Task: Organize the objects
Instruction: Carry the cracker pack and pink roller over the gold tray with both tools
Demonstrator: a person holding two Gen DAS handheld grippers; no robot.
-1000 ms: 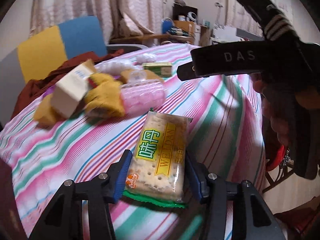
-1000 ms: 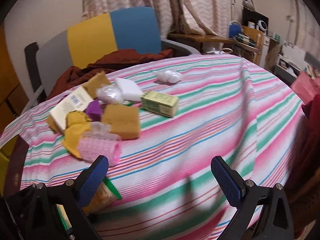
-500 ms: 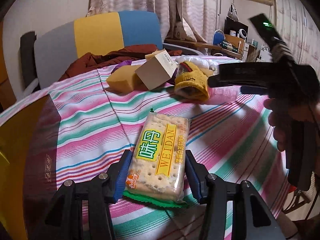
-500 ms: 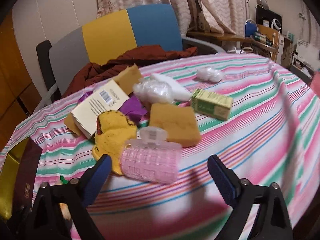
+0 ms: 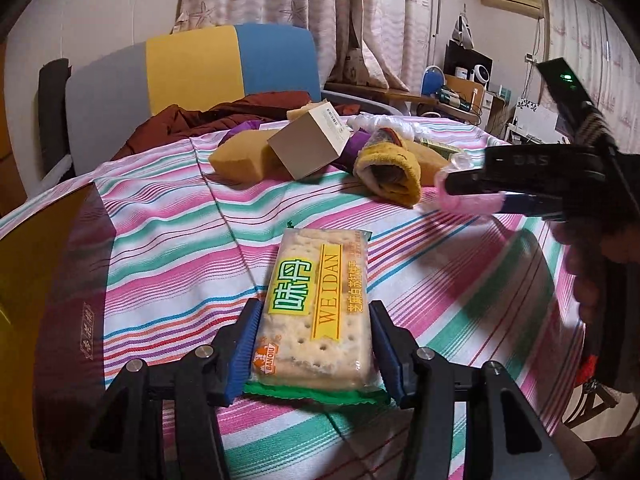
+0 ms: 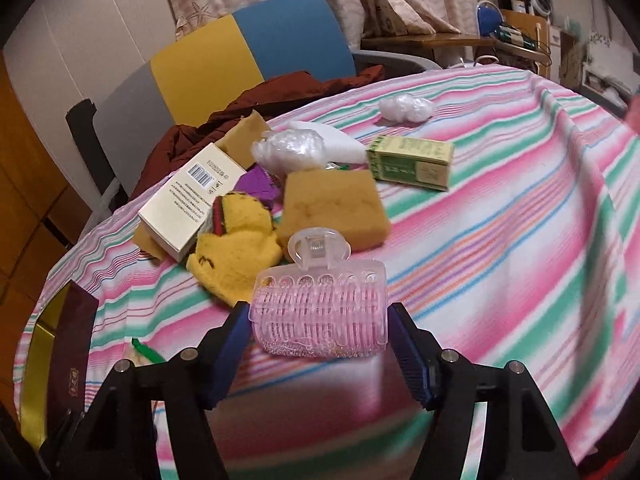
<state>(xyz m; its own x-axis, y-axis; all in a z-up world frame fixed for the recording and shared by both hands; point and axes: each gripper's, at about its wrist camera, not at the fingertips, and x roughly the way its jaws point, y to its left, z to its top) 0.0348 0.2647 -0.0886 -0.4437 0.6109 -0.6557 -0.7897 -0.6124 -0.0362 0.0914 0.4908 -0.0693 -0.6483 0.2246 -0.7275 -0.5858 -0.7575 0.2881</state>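
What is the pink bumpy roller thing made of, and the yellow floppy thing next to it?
The pink hair roller looks like glossy, see-through plastic: light shines through its ribs and holes. The yellow glove looks like soft knitted or fleecy fabric: matte, fuzzy and slumped in folds. The exact fibre cannot be told.

A round table (image 6: 520, 216) stands under a cloth with pink, green and white stripes. Behind it is a chair (image 5: 192, 76) with grey, yellow and blue panels. Pale curtains (image 5: 304, 0) hang on the back wall. At right, a cluttered desk (image 5: 460, 100) and an air conditioner (image 5: 510, 0) are seen.
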